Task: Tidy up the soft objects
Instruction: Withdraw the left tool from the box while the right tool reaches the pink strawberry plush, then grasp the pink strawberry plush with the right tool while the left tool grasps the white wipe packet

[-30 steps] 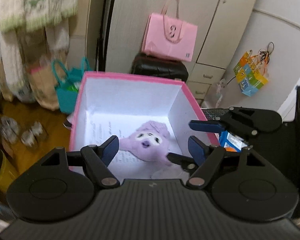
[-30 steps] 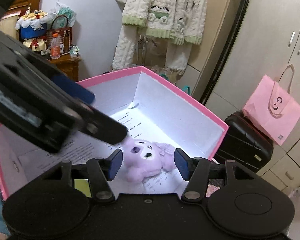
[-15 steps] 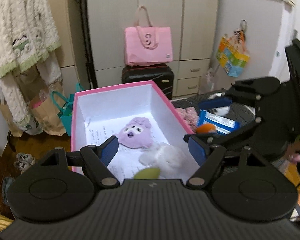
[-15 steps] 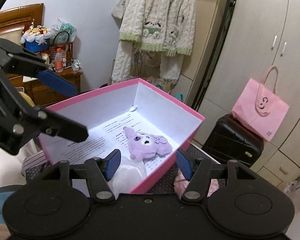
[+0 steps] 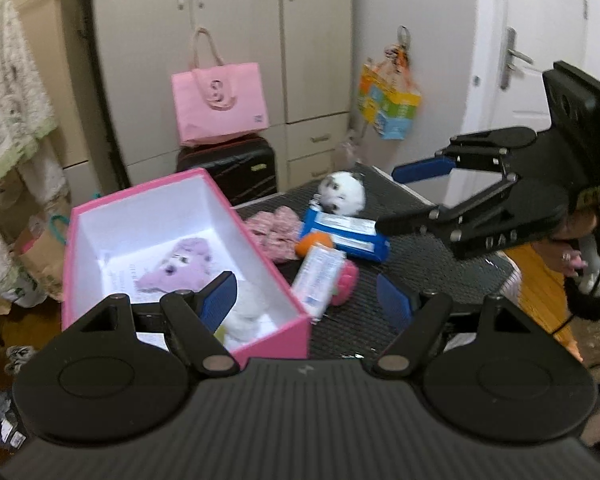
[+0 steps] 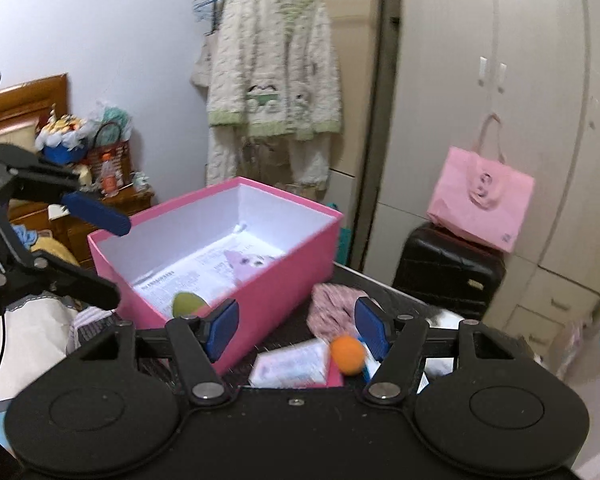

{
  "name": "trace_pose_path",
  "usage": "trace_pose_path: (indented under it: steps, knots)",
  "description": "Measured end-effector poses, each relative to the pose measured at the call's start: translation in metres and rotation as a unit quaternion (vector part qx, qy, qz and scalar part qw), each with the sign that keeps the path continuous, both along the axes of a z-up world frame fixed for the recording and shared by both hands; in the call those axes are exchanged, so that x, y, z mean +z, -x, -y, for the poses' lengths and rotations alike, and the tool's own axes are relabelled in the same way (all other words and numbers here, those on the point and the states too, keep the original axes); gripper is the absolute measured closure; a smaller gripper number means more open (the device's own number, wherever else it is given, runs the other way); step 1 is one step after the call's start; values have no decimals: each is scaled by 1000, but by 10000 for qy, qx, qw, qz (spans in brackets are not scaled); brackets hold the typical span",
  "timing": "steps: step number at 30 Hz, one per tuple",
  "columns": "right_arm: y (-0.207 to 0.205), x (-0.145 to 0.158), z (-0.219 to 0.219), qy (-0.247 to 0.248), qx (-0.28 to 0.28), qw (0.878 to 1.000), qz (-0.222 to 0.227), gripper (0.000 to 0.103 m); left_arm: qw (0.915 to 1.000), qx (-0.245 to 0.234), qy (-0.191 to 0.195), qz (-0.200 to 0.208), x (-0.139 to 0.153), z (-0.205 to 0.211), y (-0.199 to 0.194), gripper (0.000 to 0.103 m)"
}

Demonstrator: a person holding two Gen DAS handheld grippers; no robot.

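A: Just ahead of the right gripper (image 6: 296,330) lay a small orange plush ball (image 6: 347,354), beside a pink knitted cloth (image 6: 332,308). Was it holding anything?

B: No. Its jaws were opening, nothing between them. The left gripper (image 5: 306,300) stood part open, empty too.

A: And the pink cardboard box (image 5: 278,338)?

B: To the left gripper's left, with a lilac plush toy (image 5: 180,268) inside. I'd aim squarely over the ball and close gently. Both grippers tilted downward.
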State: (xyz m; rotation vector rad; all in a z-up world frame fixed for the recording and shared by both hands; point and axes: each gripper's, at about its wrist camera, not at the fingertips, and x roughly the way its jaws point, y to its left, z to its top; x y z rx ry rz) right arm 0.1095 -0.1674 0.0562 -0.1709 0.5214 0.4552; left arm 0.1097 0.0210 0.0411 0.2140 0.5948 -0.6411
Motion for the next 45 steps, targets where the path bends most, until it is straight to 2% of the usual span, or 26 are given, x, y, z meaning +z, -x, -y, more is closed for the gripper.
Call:
trace_pose_path:
  steps: [5,10,16,20,25,27,30,34,39,45]
  knots:
    - [6,-14,25,-250,-48,9996,-76,34,9996,-235,-157,-51,-16,30,4,27]
    - [9,-39,33,-103,160,9997,-144,34,9990,-403,-153,-156,-22,53,-4,28]
    - [-5,-74,35,84,456,9980,-422,34,9979,-418,-405,-288,-35,84,-29,30]
    - [-21,-96,32,166,639,9964,-536,34,9970,-262,-545,-485,-48,104,-53,30]
    - [-43,-116,28,111,681,9954,-667,34,9952,-61,-893,-397,-63,126,-75,31]
    - [-50,-124,24,132,726,9948,-701,34,9944,-55,-960,-436,-67,133,-85,37]
    - [-59,-130,20,116,760,9941,-760,34,9918,95,-1163,-518,-76,140,-97,41]
    - [-66,-137,13,162,838,9932,-792,34,9889,-15,-1200,-877,-88,142,-105,41]
    - [-74,-142,3,270,890,9925,-796,34,9885,111,-1196,-918,-97,140,-106,41]
    - [-79,-145,3,163,814,9939,-725,34,9901,260,-988,-965,-99,137,-109,41]
